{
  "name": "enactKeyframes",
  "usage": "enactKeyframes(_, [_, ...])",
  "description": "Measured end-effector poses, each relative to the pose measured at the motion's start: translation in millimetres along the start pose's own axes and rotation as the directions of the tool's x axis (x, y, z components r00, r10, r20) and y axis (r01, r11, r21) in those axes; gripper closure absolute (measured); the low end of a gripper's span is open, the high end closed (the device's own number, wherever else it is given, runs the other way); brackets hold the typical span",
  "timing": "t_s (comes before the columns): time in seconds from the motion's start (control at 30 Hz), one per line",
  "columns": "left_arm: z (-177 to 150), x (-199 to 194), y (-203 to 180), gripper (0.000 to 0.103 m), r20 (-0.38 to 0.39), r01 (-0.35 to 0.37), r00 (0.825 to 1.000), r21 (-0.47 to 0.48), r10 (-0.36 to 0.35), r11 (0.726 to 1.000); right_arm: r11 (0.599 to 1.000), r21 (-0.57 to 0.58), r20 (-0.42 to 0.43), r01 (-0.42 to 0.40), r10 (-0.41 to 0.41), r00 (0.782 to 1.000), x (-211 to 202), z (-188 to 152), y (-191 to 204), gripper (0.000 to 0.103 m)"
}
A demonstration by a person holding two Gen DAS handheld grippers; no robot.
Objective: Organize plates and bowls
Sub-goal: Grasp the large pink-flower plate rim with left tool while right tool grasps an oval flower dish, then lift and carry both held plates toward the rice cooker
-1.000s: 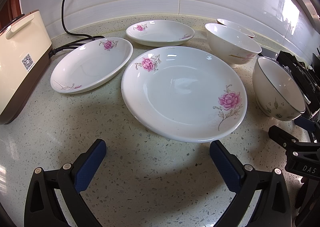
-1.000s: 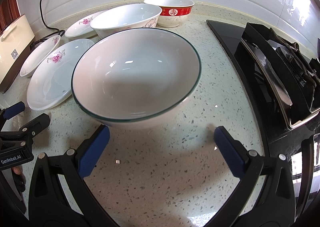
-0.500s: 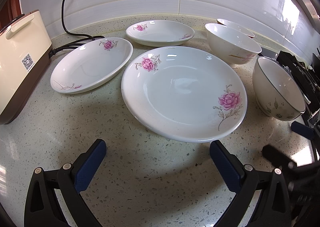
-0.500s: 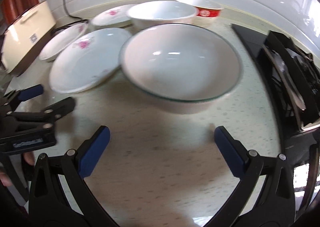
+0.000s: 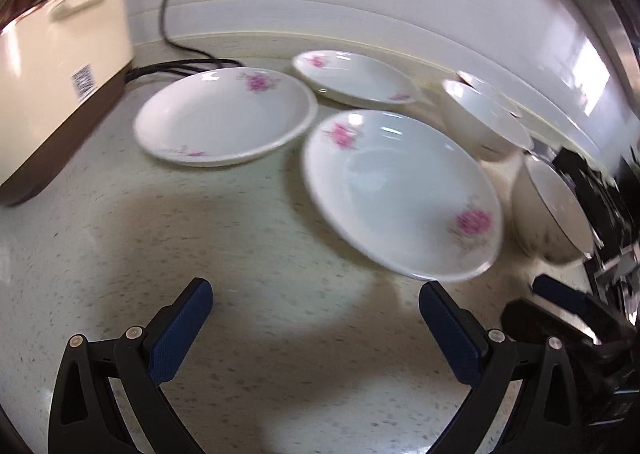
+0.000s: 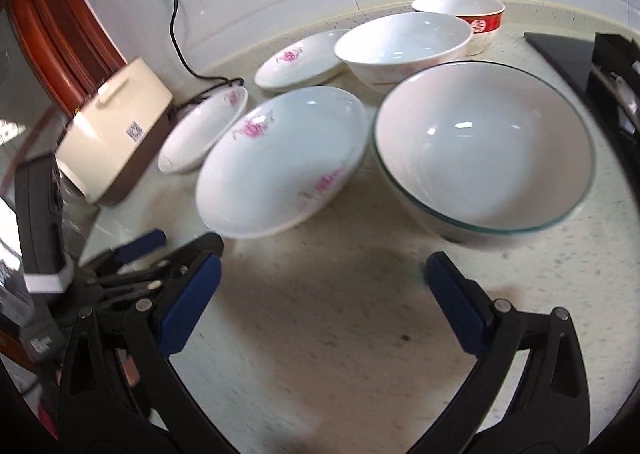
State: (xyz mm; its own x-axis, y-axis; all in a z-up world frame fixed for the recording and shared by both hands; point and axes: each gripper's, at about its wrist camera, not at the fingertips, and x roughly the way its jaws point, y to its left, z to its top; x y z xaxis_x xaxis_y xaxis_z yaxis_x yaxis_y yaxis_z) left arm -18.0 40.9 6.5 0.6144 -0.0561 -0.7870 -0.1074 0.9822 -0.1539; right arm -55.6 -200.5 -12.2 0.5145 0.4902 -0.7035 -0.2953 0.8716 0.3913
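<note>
**Inspector:** Left gripper: jaws spread, holding nothing, over bare counter. Right gripper: likewise released and empty.

**Clerk:** And ahead of them?

**Inspector:** Just beyond the right gripper, to its right, sits the green-rimmed bowl; ahead-left, the large floral plate. Farther off: two smaller floral plates, a white bowl, a red bowl by the wall. Nothing is stacked.

**Clerk:** Risks?

**Inspector:** In my judgement, the pieces sit crowded; a wide-open finger could knock a neighbouring rim. Glazed rims may slip from a shallow pinch. The two grippers are near each other and could collide.
</note>
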Motion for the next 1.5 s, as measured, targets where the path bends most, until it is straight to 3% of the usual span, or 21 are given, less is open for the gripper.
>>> enactKeyframes(0.27, [6.8,-2.3,18.5,0.000,0.044,0.000,0.999,-0.155,0.007,0.988,0.995,0.091,0.044,-0.030,0.026,0.999,23.4,11.3,6.7,0.021])
enactKeyframes(0.47, [20.7,3.3,20.7,0.014,0.069,-0.011,0.997,-0.257,0.029,0.966,0.990,0.141,0.069,-0.029,0.019,0.997,38.3,19.1,4.9,0.042])
enactKeyframes(0.53, [24.0,5.2,18.5,0.036,0.077,-0.017,0.996,-0.276,0.039,0.961,0.990,0.140,0.069,-0.013,0.003,0.998,41.2,18.7,4.6,0.054])
enactKeyframes(0.63, [27.7,10.1,14.7,0.056,0.085,-0.013,0.996,-0.306,0.041,0.952,0.989,0.147,0.069,-0.006,-0.004,0.998,41.5,16.5,0.5,0.071])
enactKeyframes(0.83, [30.8,24.0,7.9,0.088,0.107,0.012,0.994,-0.329,0.025,0.944,0.993,0.115,0.067,-0.016,0.009,0.998,39.4,11.9,1.9,0.073])
enactKeyframes(1.13, [2.7,0.5,4.3,0.087,0.110,-0.004,0.993,-0.266,0.034,0.964,0.995,0.068,0.021,-0.078,0.077,0.997,19.9,-14.8,5.8,0.074])
enactKeyframes(1.23, [-6.8,-7.8,8.9,0.085,0.108,0.005,0.994,-0.268,0.025,0.963,0.992,0.075,0.008,-0.101,0.101,0.995,20.5,-15.5,3.3,0.068])
enactKeyframes(1.5, [13.3,3.4,25.5,0.074,0.110,-0.011,0.993,-0.316,0.048,0.949,0.999,0.043,0.044,0.000,-0.002,0.999,26.8,-7.7,12.1,0.069])
